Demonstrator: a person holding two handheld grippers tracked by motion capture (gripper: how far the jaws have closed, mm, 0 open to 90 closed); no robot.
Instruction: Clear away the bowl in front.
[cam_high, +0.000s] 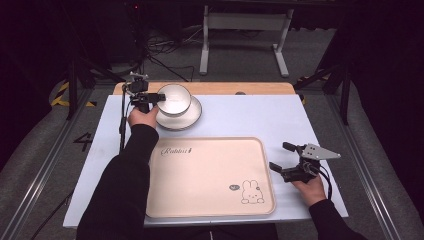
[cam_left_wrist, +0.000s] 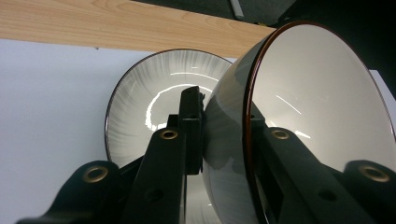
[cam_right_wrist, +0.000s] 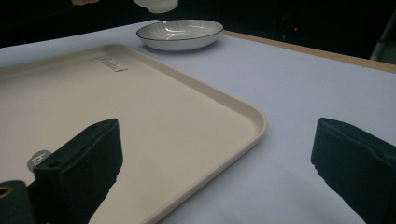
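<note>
We see the left gripper (cam_high: 152, 98) clamped on the rim of a white bowl (cam_high: 174, 98), 1 jaw outside the wall and 1 inside, so the bowl hangs tilted just above a striped plate (cam_high: 192, 119) at the far left of the table (cam_high: 260, 117). The right gripper (cam_high: 283, 156) rests near the tray (cam_high: 205, 175) at its right edge, jaws spread wide with nothing between them, over the bare table beside the tray's corner
</note>
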